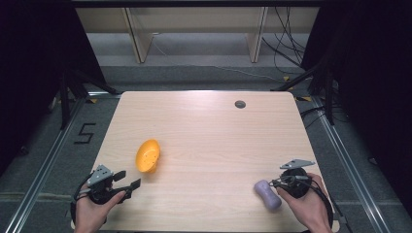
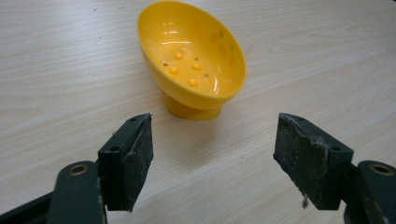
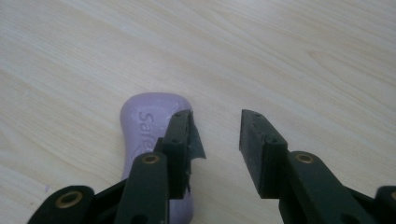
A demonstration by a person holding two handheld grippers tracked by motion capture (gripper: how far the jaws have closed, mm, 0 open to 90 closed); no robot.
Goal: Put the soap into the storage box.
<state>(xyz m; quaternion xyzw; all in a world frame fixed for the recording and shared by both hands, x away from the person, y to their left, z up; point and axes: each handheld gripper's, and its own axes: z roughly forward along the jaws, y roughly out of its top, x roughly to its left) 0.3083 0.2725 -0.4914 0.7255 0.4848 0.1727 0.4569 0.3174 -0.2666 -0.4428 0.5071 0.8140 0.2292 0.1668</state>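
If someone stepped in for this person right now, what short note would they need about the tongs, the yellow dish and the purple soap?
Left tongs: open, nothing between them, aimed at the yellow soap dish, not touching it.
Right tongs: narrowed with a gap left, nothing between them; the purple soap bar lies on the table beside and partly under one jaw, not gripped.
Positions: the dish stands tilted on the wooden table, left of centre; the soap lies near the front right corner, far from the dish.
Done: nothing moved into the dish, which holds nothing.
Left, probably: grip the soap and set it in the dish.
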